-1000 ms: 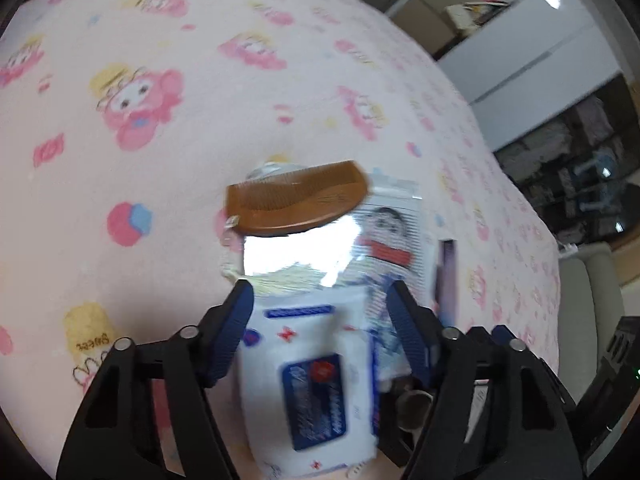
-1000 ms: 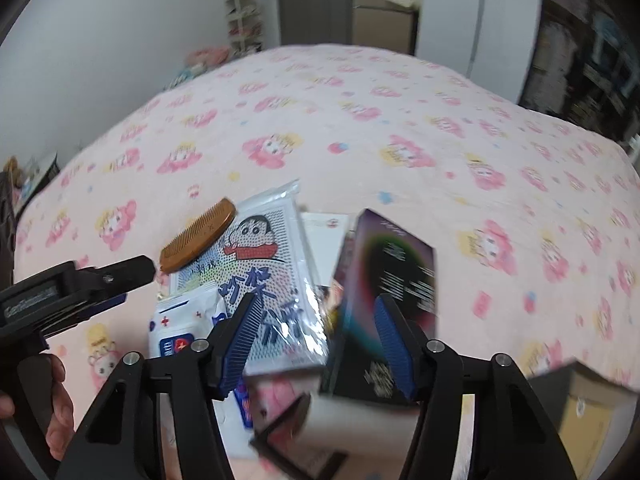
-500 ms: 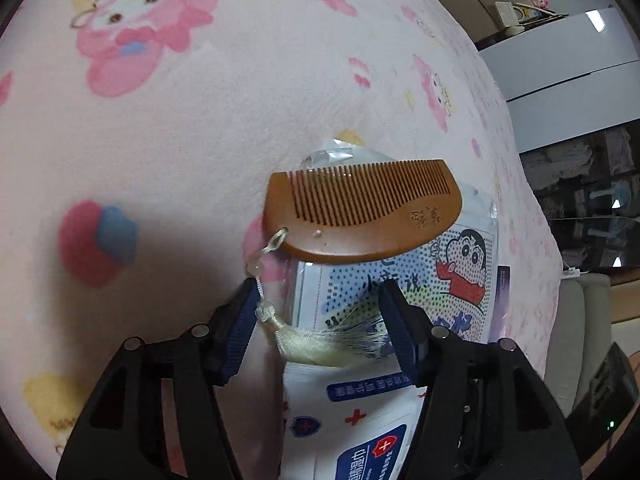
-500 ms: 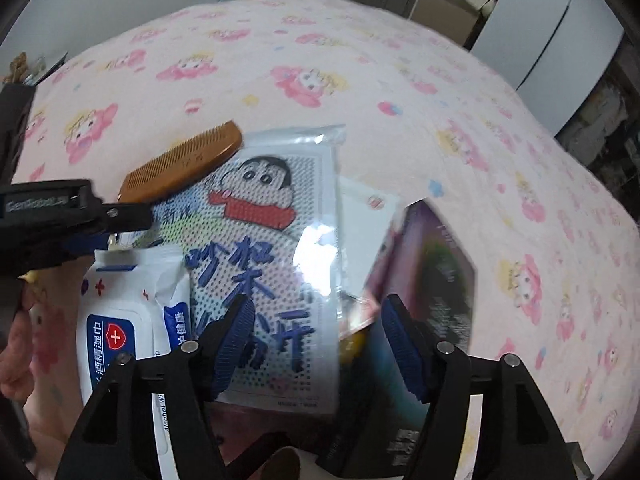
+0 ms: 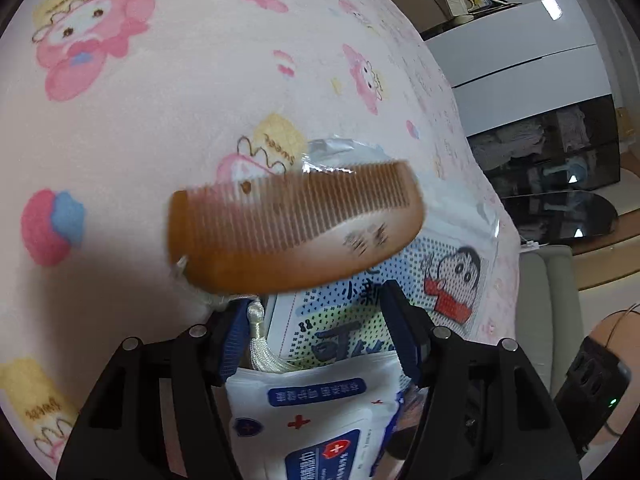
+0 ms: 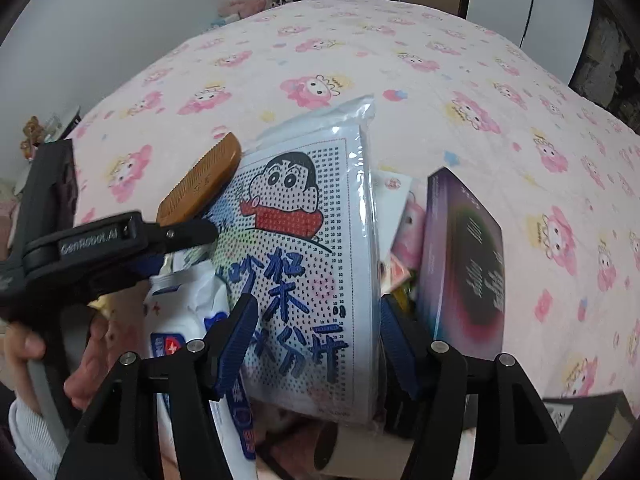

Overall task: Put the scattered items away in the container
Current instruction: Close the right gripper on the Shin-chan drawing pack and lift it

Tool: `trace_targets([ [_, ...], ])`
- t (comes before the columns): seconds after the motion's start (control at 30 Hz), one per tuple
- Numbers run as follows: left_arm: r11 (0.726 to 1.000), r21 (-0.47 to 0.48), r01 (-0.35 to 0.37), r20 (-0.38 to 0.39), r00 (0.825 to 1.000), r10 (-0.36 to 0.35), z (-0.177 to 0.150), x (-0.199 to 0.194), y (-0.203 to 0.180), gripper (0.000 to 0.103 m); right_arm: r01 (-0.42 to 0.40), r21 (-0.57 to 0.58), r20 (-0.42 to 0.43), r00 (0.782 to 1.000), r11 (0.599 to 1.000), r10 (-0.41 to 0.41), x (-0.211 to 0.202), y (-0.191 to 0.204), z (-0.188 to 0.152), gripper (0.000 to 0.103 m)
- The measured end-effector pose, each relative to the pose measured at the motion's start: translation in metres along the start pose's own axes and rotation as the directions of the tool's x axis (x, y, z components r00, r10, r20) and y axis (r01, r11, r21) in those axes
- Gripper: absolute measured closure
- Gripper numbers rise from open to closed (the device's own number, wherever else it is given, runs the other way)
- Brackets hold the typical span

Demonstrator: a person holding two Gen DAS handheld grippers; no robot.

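Observation:
A brown wooden comb (image 5: 296, 228) with a cream tassel (image 5: 260, 340) lies on the bed, partly over a plastic-wrapped cartoon bead kit (image 5: 400, 300). My left gripper (image 5: 316, 332) is open just behind the comb, its jaws around the tassel. In the right wrist view the comb (image 6: 200, 184) lies beside the left gripper's tip. My right gripper (image 6: 316, 328) is open with its jaws either side of the cartoon kit (image 6: 308, 264). A white wet-wipes pack (image 6: 184, 320) lies to the kit's left. A purple box (image 6: 464, 256) stands to its right.
The pink cartoon-print blanket (image 6: 400, 60) covers the bed all around. Small packets (image 6: 404, 248) sit between the kit and the purple box. A cardboard box corner (image 6: 580, 412) shows at lower right. White wardrobes (image 5: 520, 60) and dark shelves stand beyond the bed.
My left gripper has moved closer to the comb, which now looks larger and blurred. My right gripper has moved left, so the cartoon kit now sits between its jaws.

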State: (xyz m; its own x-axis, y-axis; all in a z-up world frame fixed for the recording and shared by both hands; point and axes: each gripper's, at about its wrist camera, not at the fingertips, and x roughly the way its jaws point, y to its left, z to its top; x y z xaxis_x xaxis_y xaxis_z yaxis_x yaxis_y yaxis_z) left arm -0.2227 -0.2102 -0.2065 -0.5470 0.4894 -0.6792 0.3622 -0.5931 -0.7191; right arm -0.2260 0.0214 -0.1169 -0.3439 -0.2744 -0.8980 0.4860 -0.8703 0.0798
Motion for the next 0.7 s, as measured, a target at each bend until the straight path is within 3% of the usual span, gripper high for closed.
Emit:
trace_targets([
  [0.13,0.993,0.010,-0.114,-0.078,0.990,0.115,0.000,0.023,0.004,0.036,-0.002,0.025,-0.050,0.999,1.000,0.004,0.019,-0.010,-0.002,0.044],
  [0.33,0.996,0.045,-0.074,-0.061,0.995,0.077,0.002,0.022,-0.005,0.036,0.021,0.052,-0.041,0.999,0.998,-0.019,0.035,-0.006,0.001,0.042],
  [0.47,0.999,0.049,0.020,-0.037,0.999,-0.019,-0.003,0.007,-0.018,0.035,0.012,0.045,0.059,0.998,0.999,-0.015,-0.003,0.001,0.005,0.045],
  [0.53,0.995,0.062,0.084,-0.051,0.995,-0.080,-0.006,0.000,-0.030,0.035,0.048,0.034,0.101,0.994,0.998,-0.051,-0.026,0.005,0.007,0.045],
  [0.7,0.979,0.134,0.153,-0.056,0.988,-0.147,-0.015,-0.021,-0.051,0.034,0.106,0.061,0.190,0.975,0.993,-0.115,-0.079,0.000,-0.003,0.045],
])
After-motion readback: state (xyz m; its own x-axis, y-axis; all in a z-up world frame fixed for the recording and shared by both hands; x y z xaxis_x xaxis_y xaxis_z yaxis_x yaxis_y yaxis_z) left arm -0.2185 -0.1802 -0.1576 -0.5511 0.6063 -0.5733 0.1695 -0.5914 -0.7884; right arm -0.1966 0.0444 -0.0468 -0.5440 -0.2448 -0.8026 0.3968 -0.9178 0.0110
